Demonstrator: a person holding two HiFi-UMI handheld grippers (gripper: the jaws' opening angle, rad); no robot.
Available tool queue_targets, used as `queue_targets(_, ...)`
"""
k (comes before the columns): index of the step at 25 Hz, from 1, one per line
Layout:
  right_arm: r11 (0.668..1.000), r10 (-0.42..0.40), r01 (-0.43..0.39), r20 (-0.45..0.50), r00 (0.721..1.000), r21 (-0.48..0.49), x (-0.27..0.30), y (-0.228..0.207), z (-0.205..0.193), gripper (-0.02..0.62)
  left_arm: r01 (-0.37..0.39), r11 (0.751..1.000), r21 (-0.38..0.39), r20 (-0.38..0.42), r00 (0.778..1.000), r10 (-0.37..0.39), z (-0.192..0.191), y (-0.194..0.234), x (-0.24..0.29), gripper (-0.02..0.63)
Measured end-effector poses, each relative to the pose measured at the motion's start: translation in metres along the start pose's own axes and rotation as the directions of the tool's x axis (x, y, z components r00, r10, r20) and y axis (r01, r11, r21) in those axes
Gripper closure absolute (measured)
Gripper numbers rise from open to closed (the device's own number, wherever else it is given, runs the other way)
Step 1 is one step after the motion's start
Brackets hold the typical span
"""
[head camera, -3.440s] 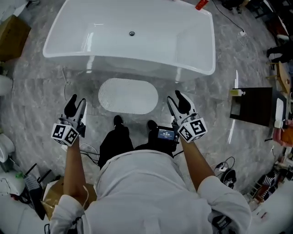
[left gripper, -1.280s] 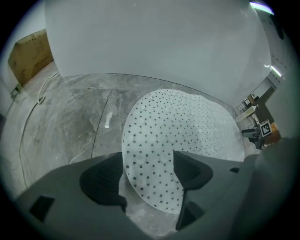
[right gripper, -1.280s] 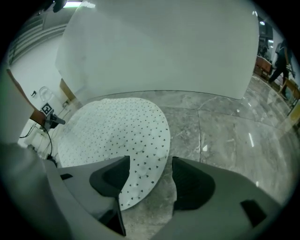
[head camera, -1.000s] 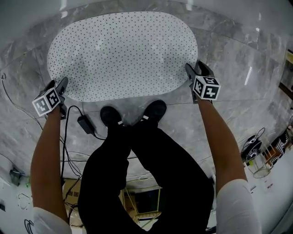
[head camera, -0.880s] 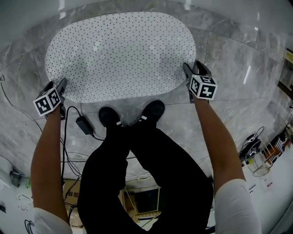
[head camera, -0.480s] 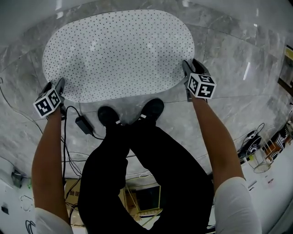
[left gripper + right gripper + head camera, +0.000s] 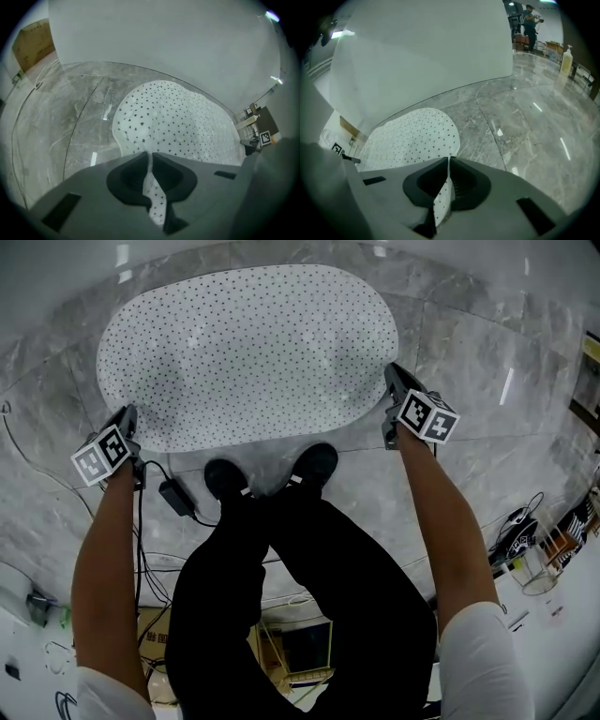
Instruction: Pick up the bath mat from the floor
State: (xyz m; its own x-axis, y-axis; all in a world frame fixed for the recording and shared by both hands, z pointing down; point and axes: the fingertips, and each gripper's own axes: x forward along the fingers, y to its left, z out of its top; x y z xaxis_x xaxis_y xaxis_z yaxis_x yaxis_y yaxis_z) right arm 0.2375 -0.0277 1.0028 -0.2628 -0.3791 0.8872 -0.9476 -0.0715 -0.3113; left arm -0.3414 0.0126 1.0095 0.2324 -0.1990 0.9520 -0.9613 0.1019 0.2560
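A white oval bath mat (image 7: pixel 248 348) dotted with small dark holes lies on the grey marble floor beside the bathtub. My left gripper (image 7: pixel 127 418) is shut on the mat's left near edge; in the left gripper view a strip of the mat (image 7: pixel 154 197) runs pinched between the jaws, and the rest of the mat (image 7: pixel 173 126) spreads ahead. My right gripper (image 7: pixel 389 390) is shut on the mat's right end; in the right gripper view the thin mat edge (image 7: pixel 443 199) stands between the closed jaws.
The white bathtub wall (image 7: pixel 164 42) rises just behind the mat. The person's two black shoes (image 7: pixel 272 474) stand at the mat's near edge. A black cable with an adapter (image 7: pixel 173 495) lies on the floor by the left arm. Clutter (image 7: pixel 530 563) sits at far right.
Both grippers, open at the mat's two ends half a second ago, have closed on its edges. The right gripper has shifted slightly right; the mat's ends lift a little.
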Motion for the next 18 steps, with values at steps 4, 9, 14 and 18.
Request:
queue_targets(4,0.996,-0.07,0.07,-0.003,0.998,-0.051,0.002,-0.005,0.001,0.552,0.063,0.997,-0.037,0.071,0.996,-0.06,0.008,-0.011,-0.011,0.572)
queue_targets(9,0.983,-0.112,0.107,-0.021,0.993,-0.15,0.003,-0.005,-0.006,0.41,0.094,0.995,-0.026,0.064,0.994,-0.092,0.001,-0.015,-0.022,0.571)
queue_targets(14,0.988,-0.156,0.156,-0.023,0.987,-0.016,-0.001,-0.009,0.0,0.555,0.11,0.994,-0.024,0.07,0.992,-0.108,0.0,-0.016,-0.023,0.571)
queue_targets(18,0.997,-0.071,0.071,0.005,0.997,-0.012,-0.013,0.003,0.011,0.558,0.125,0.992,-0.024,0.08,0.989,-0.123,0.003,-0.025,-0.03,0.572)
